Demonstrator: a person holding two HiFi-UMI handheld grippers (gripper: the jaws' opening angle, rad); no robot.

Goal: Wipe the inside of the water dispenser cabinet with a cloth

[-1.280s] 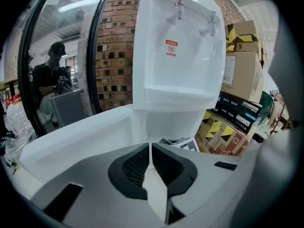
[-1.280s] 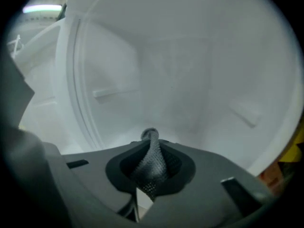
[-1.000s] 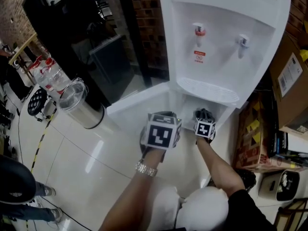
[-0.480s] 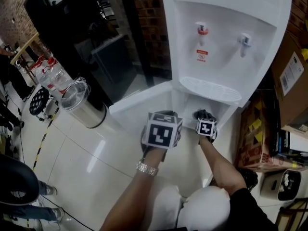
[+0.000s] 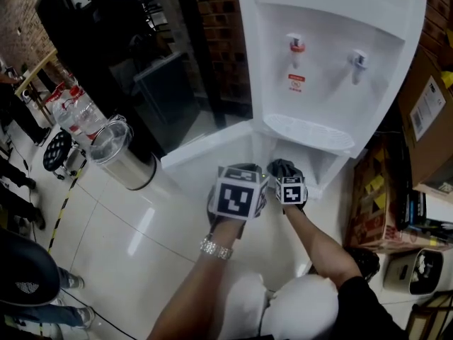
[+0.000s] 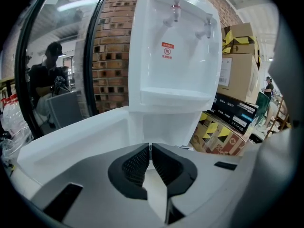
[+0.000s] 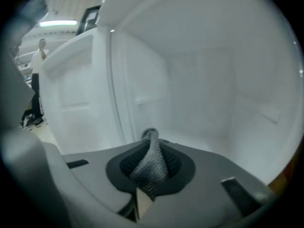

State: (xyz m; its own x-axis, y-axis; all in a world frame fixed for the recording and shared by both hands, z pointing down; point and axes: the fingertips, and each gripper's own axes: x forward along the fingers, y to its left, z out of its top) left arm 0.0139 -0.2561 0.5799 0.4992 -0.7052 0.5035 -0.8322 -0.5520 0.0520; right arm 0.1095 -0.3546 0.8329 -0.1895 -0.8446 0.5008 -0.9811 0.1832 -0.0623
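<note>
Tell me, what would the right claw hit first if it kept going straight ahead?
Probably the cabinet's white back wall, with the grey cloth pinched in the right claw touching before the claw itself. How far off that wall is stays unclear.

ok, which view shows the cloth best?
Right gripper view: the grey knit cloth is pinched in the right gripper, jaws shut on it, with the white cabinet interior behind. Head view shows that gripper from above at the cabinet opening; the cloth can't be made out. Left gripper view doesn't show it.
</note>
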